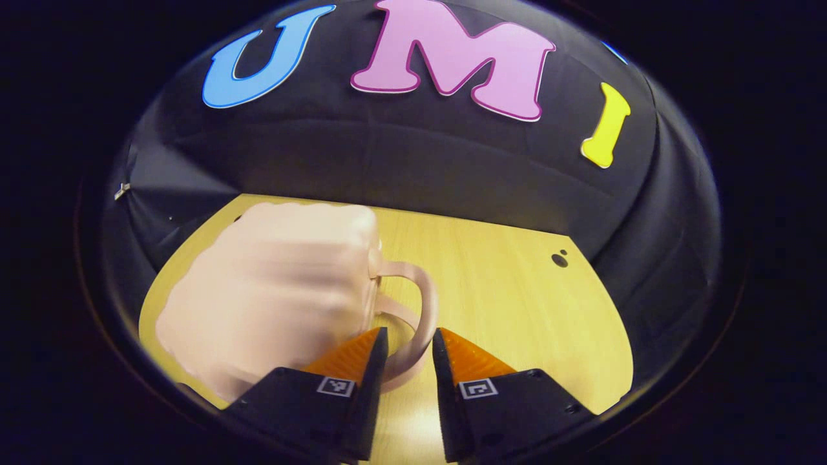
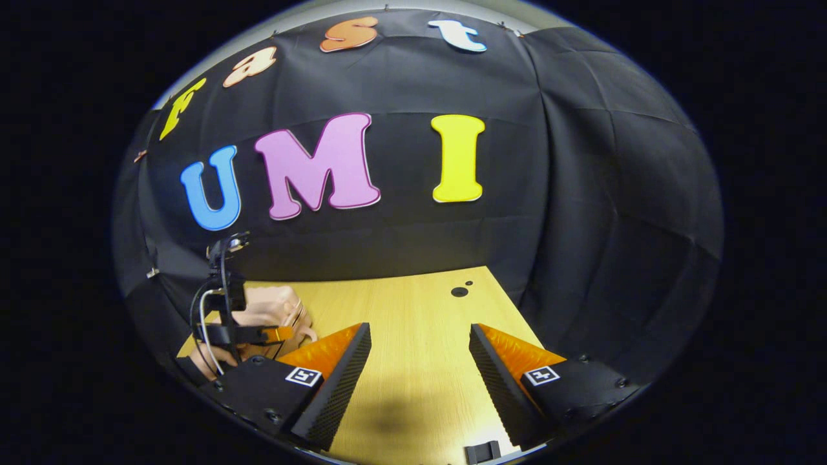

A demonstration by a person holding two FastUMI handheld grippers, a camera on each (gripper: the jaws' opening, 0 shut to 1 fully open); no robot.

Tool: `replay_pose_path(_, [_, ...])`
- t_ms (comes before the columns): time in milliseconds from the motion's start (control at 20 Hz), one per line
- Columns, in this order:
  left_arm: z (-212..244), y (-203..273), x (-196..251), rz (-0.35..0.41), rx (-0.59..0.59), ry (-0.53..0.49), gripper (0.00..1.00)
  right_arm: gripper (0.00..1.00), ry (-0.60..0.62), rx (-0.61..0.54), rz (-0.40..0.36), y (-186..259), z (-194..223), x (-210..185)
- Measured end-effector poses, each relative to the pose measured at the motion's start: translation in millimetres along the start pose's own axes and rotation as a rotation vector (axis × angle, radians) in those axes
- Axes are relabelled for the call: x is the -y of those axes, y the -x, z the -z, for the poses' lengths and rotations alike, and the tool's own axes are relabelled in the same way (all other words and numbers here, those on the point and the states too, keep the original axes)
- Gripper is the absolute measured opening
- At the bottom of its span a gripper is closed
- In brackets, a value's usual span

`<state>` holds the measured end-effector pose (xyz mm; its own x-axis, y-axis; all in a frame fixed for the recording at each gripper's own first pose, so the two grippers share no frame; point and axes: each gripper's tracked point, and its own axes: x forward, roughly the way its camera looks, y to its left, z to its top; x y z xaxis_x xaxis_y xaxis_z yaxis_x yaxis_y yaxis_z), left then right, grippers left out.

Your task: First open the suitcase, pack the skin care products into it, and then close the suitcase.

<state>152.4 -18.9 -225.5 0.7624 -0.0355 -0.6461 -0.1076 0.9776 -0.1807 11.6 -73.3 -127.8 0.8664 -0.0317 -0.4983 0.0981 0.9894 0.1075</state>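
A pale wooden table point(image 1: 517, 290) is seen in the left gripper view, its far edge meeting the black cloth wall point(image 1: 420, 168) and its right edge curving off toward the cloth. Two small dark holes point(image 1: 559, 259) sit near the far right corner. The right half of the tabletop lies bare, with open room between the suitcase and the right edge.

The suitcase point(image 1: 271, 290) is a small pale pink case standing on the left part of the table, close to the left edge. It is blurred, so its seams and its lid cannot be made out, and whether it is open or closed cannot be told. A curved pink handle point(image 1: 423, 303) loops out from its right side.

The left gripper point(image 1: 409, 352) is held at the handle, its jaws set narrow with the lower run of the handle lying in the gap between them. Whether both fingers press on the handle cannot be told.

In the right gripper view, the right gripper point(image 2: 420, 361) is held over bare wood, its jaws spread wide and nothing between them. The table's far edge and right edge are seen ahead, with the two dark holes near the far corner. At the lower left, the suitcase point(image 2: 268, 307) is partly hidden behind the left gripper point(image 2: 245, 332), with a hand point(image 2: 207, 361) below it.
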Motion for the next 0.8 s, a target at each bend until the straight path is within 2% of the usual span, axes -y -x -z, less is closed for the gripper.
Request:
replay_pose_path(50, [-7.3, 13.0, 4.2, 0.022, 0.035, 0.023, 0.6, 0.97, -0.006, 0.01, 0.011, -1.8, -2.3, 3.8])
replay_pose_path(100, [-17.1, 29.3, 10.2, 0.033, 0.082, 0.028, 0.7, 0.97, -0.015, 0.021, 0.017, -2.5, -5.7, 7.6])
replay_pose_path(150, [-30.0, 48.6, 15.0, 0.041, 0.137, 0.016, 0.86, 0.97, -0.029, 0.039, 0.015, -1.8, -11.8, 8.0])
replay_pose_path(250, [-66.1, 95.0, 22.0, 0.035, 0.269, -0.051, 0.93, 0.97, -0.044, 0.076, 0.007, -0.4, -25.6, 4.1])
replay_pose_path(400, [-107.5, 171.4, 26.8, -0.004, 0.455, -0.139, 0.96, 0.97, -0.037, 0.17, -0.018, 7.0, -58.4, -10.5])
replay_pose_path(600, [-139.1, 244.7, 31.9, 0.0, 0.613, -0.131, 0.96, 0.97, -0.013, 0.31, -0.067, 26.5, -104.9, -42.6])
replay_pose_path(700, [-143.2, 266.0, 21.5, -0.044, 0.66, -0.13, 0.96, 0.97, 0.004, 0.345, -0.082, 33.3, -114.0, -56.8])
replay_pose_path(800, [-145.7, 271.8, 16.3, -0.035, 0.696, -0.12, 0.96, 0.97, 0.023, 0.348, -0.11, 38.0, -116.1, -76.6])
